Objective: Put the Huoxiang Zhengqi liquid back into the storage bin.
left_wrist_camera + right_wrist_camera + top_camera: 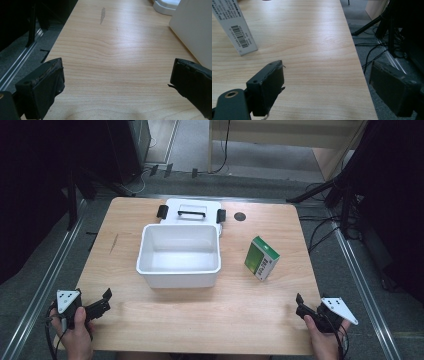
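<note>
Green carton stands tilted on the wooden table in the high view, right of the white box, whose lid lies behind it. The left gripper and right gripper rest near the table's near corners, well apart from the carton. Left gripper view: jaws spread wide over bare wood, the box wall at right. Right gripper view: jaws wide and empty, the carton ahead at left.
</note>
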The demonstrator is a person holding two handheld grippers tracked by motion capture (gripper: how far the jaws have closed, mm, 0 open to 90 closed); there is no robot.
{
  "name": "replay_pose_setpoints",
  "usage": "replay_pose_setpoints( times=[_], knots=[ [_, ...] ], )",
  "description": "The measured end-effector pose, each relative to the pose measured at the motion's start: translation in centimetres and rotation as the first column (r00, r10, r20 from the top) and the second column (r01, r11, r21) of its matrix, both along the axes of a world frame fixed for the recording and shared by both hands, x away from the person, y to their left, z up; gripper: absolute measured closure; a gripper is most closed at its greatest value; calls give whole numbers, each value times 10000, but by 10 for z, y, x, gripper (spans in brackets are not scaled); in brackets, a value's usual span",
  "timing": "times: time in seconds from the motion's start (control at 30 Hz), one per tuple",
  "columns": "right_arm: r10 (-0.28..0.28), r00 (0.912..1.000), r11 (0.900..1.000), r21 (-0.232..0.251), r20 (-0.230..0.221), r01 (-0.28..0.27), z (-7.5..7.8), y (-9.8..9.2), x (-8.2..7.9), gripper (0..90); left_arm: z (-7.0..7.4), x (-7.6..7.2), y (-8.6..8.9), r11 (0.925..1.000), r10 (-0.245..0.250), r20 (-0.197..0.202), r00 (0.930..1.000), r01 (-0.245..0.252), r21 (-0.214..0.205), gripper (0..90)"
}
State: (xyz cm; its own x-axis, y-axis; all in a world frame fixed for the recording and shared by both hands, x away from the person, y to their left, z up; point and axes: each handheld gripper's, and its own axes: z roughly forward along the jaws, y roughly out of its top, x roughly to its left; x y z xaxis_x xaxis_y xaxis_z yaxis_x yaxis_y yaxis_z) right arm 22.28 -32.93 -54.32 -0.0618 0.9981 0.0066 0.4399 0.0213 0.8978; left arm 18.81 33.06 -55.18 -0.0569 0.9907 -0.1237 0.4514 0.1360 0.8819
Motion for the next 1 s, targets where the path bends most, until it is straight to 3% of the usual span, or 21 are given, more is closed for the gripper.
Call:
replay_pose_setpoints(
  times=[0.1, 0.13, 0.23, 0.33, 0.5, 0.53, 0.6, 0.7, 0.73, 0.77, 0.8, 0.83, 0.87, 0.9, 1.0],
  knots=[
    [39, 10000, 9998, 214, 9, -39, 1, -1, -1, 132, 0, 0, 0, 10000, -19, -39, 10000, 20, 59, 0],
    [309, 9995, 9992, 265, -6, -309, 1, -2, -1, 135, 0, 0, -1, 10000, 25, -73, 10000, -24, 86, 0],
    [431, 9991, 9989, 163, -67, -429, 1, -1, -2, 145, 0, 0, -1, 10000, 41, -62, 10000, -40, 64, 0],
    [824, 9959, 9965, 200, -382, -817, 3, 2, -1, 164, 0, 0, -1, 10000, 26, -34, 10000, -26, 51, 0],
    [1477, 9851, 9887, -143, -878, -1495, 9, 7, 2, 167, 0, -1, -1, 10000, 3, 0, 10000, -3, 61, 0],
    [1721, 9774, 9844, -150, -1230, -1752, 16, 9, 5, 184, 0, -1, -1, 10000, -4, 2, 10000, 4, 71, 0],
    [2003, 9702, 9787, -184, -1365, -2047, 21, 11, 7, 198, 0, -1, -1, 10000, 9, 9, 10000, -9, 40, 0],
    [2533, 9450, 9630, -387, -2071, -2667, 30, 15, 14, 200, 0, -1, -1, 10000, 13, -14, 10000, -13, 30, 0],
    [2533, 9450, 9630, -387, -2071, -2667, 30, 15, 14, 200, 0, -1, -1, 10000, 13, -14, 10000, -13, 30, 0],
    [2725, 9311, 9557, -436, -2423, -2911, 34, 18, 17, 199, 0, -1, -1, 10000, 2, -42, 10000, -1, 55, 0],
    [2865, 8988, 9451, -563, -3316, -3220, 39, 24, 24, 198, 0, 0, -1, 10000, 12, -43, 10000, -11, 69, 0],
    [2865, 8988, 9451, -563, -3316, -3220, 39, 24, 24, 198, 0, 0, -1, 10000, 12, -43, 10000, -11, 69, 0],
    [2910, 8633, 9351, -684, -4123, -3478, 43, 30, 31, 194, 0, 0, -1, 10000, -20, -33, 10000, 20, 77, 0],
    [2916, 8536, 9318, -734, -4317, -3555, 45, 32, 33, 194, 0, 0, -1, 10000, -20, -33, 10000, 20, 77, 0],
    [2972, 8069, 9156, -874, -5104, -3925, 51, 39, 42, 194, 0, -1, -1, 10000, -27, -27, 10000, 27, 76, 0]
  ],
)
